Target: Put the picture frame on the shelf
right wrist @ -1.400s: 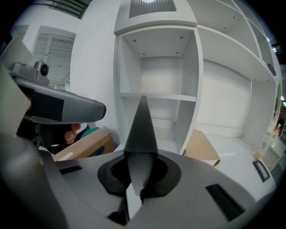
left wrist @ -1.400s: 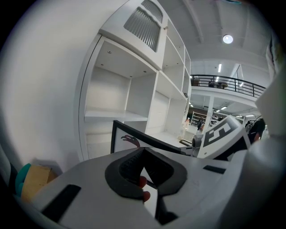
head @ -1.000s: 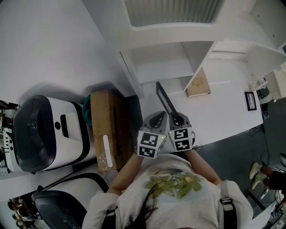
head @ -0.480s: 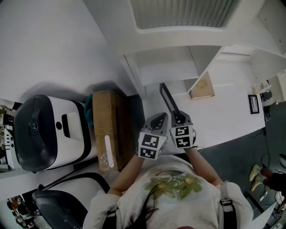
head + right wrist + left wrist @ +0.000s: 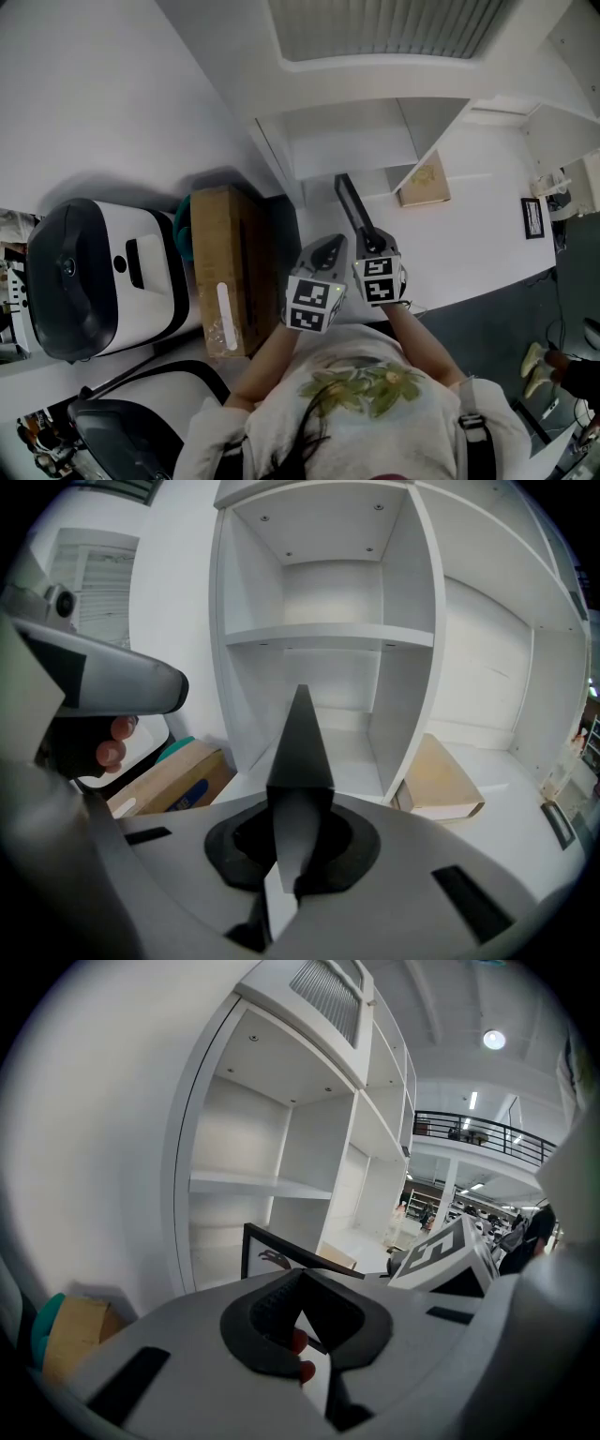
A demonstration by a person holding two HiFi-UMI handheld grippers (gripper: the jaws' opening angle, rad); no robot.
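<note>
black picture frame (image 5: 300,747), clamped in right gripper (image 5: 284,860)

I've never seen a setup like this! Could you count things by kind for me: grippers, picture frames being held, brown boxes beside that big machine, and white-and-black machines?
Grippers: 2 (left gripper, right gripper)
Held picture frame: 1
Brown cardboard box: 1
White-and-black machine: 1
Total: 5

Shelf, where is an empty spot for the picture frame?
Bare: the lower cubby between the white dividers, and the cubby above it. Crowded: a tan board leans right of them; a cardboard box sits left of the shelf.
</note>
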